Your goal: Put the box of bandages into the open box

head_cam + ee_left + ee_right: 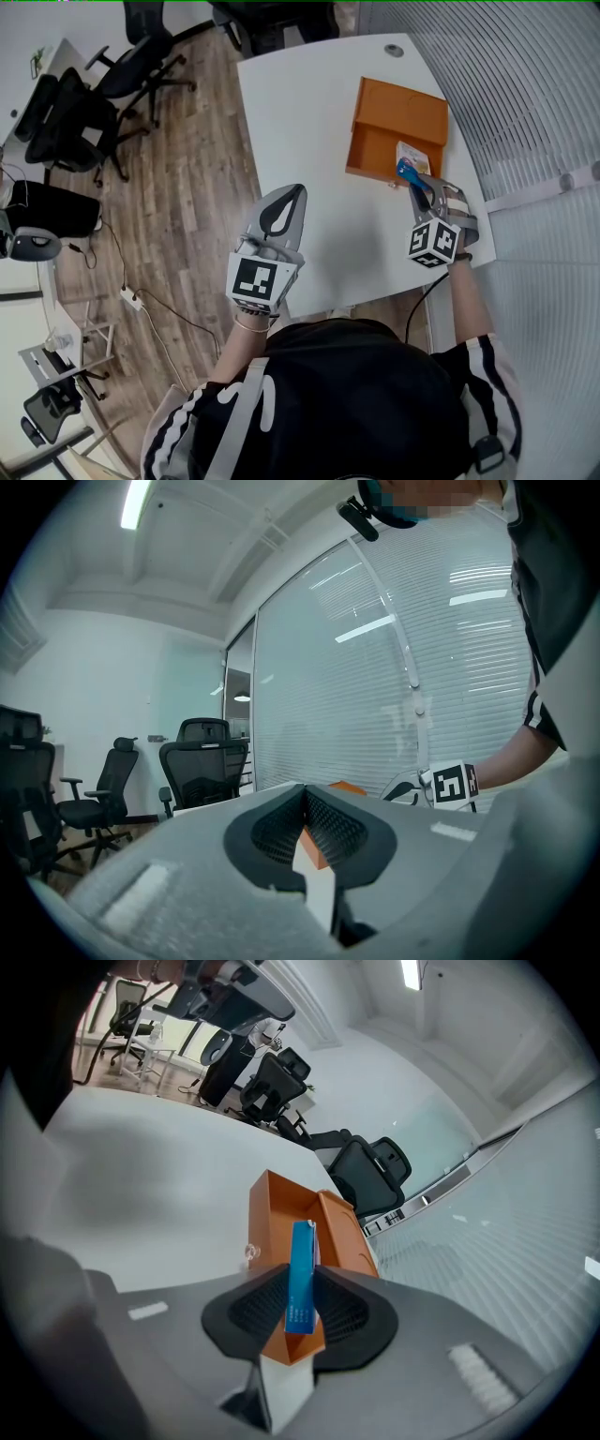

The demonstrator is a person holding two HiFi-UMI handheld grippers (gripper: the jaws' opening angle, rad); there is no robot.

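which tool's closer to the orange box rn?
Right. The right tool grips the bandage box right at the orange box's near edge. The left tool is shut and empty over the table, well off to the box's left in the head view.

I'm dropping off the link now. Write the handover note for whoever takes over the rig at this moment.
Left gripper: shut, empty, over the white table, short of the open box.
Right gripper: shut on the box of bandages, held on edge at the near end of the open box.
Done: bandages picked up and brought to the open box.
Left: lower them inside, open the jaws, withdraw. I cannot tell whether the box of bandages already touches the bottom.
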